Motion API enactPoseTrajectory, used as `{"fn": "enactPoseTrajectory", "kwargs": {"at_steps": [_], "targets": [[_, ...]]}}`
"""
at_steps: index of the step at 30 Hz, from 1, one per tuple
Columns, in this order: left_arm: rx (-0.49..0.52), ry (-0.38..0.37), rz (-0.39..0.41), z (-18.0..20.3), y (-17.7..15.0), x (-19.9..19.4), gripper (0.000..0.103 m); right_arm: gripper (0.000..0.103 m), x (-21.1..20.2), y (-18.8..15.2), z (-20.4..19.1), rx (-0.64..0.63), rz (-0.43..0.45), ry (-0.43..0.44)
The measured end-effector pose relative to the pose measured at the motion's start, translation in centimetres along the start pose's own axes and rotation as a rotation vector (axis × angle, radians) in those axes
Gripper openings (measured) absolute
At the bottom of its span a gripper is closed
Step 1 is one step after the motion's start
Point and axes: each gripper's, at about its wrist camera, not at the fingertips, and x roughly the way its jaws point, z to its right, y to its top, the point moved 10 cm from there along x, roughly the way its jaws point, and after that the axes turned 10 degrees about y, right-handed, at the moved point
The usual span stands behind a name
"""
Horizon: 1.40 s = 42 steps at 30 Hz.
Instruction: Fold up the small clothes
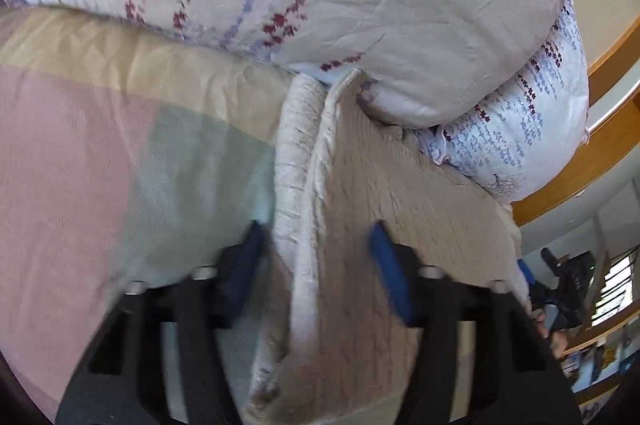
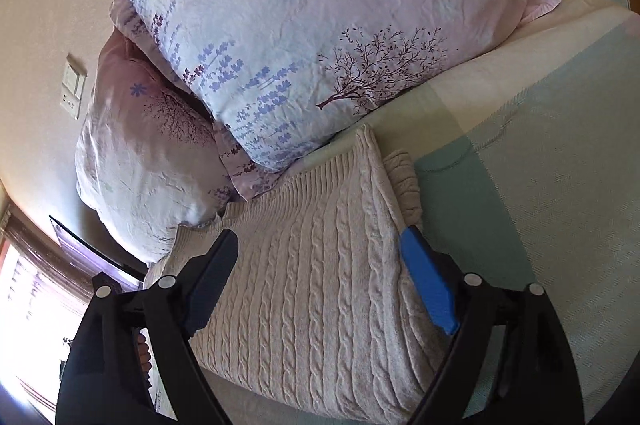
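A beige cable-knit sweater [image 2: 320, 273] lies folded on the bed, its far end against the pillows. In the left wrist view the sweater [image 1: 400, 193] shows its folded edge running up between my fingers. My left gripper [image 1: 316, 229] is open, its blue pads either side of that edge, close above the knit. My right gripper [image 2: 316, 245] is open wide over the sweater's flat top, one fingertip [image 2: 412, 239] near its right edge. Neither gripper holds anything.
Two floral pillows [image 2: 304, 33] are stacked at the head of the bed, touching the sweater. The bedspread [image 2: 540, 165] has pink, green and cream blocks. A wooden bed frame [image 1: 600, 153] and shelves lie to the right in the left wrist view; a bright window [image 2: 32, 289] lies left.
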Motion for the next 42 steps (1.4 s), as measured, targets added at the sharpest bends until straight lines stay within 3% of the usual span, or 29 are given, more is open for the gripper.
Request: {"fn": "enactPoseTrajectory", "kwargs": {"at_steps": [2,6,11,13,15,17,18,20,21,23,25,29,31,33,35,37,38,39,40,42], "targets": [[-0.089,-0.03,0.0,-0.1,-0.2,0.3,0.021,0.086,-0.6,-0.1,0.5,0.009,-0.007,0.008],[-0.1,-0.136,0.044,4.0,0.7,-1.7,0.018,0.086,-2.5,0.4,1.0,-0.012,0.01,0.0],[0.027,-0.407,0.08,19.4,1.5,-2.5,0.017,0.085,-5.4,2.2,2.3,-0.002,0.096,-0.027],[0.059,-0.581,0.013,26.3,-0.2,-0.3,0.02,0.085,-5.7,2.9,3.0,0.035,0.114,-0.024],[0.016,-0.794,-0.161,31.8,-2.7,2.5,0.035,0.085,-5.4,3.4,4.1,0.057,0.097,-0.045],[-0.021,-0.853,-0.257,34.2,-4.3,4.0,0.048,0.086,-5.1,3.6,5.2,0.088,0.055,-0.05],[0.004,-0.83,-0.243,34.3,-4.6,3.9,0.06,0.086,-4.9,3.6,5.5,0.114,0.03,-0.036],[0.063,-0.738,-0.148,32.6,-4.0,3.0,0.076,0.091,-4.6,3.5,5.9,0.166,-0.018,0.03],[0.077,-0.666,-0.091,30.9,-3.3,2.6,0.083,0.093,-4.3,3.5,6.0,0.181,-0.04,0.054],[0.106,-0.461,0.0,26.6,-2.0,2.4,0.088,0.093,-3.1,3.0,6.2,0.207,-0.11,0.082],[0.125,-0.296,-0.014,22.7,-2.2,3.4,0.088,0.093,-1.5,2.3,6.1,0.221,-0.18,0.084],[0.155,-0.16,-0.157,20.0,-5.4,7.0,0.088,0.093,1.4,1.2,5.5,0.2,-0.275,0.069],[0.203,-0.123,-0.18,20.3,-7.1,8.4,0.088,0.091,1.8,1.0,4.9,0.204,-0.288,0.099],[0.239,-0.117,-0.127,20.8,-7.6,8.6,0.089,0.078,2.3,0.3,4.6,0.222,-0.315,0.135],[0.242,-0.127,-0.121,21.9,-7.8,9.3,0.086,0.049,2.8,-0.6,5.1,0.222,-0.325,0.117],[0.208,-0.141,-0.113,22.2,-7.7,10.1,0.066,0.04,2.6,-0.6,4.4,0.228,-0.292,0.15],[0.191,-0.167,-0.112,21.9,-7.5,9.8,0.049,0.038,2.3,-0.6,3.5,0.212,-0.279,0.162],[0.177,-0.23,-0.12,21.7,-7.2,8.7,0.041,0.037,2.0,-0.7,2.4,0.186,-0.273,0.18],[0.174,-0.279,-0.129,21.0,-7.2,7.6,0.039,0.036,1.9,-0.9,1.0,0.158,-0.28,0.206],[0.228,-0.295,-0.089,20.0,-6.9,4.2,0.039,0.035,2.2,-1.8,-2.3,0.102,-0.315,0.276]]}}
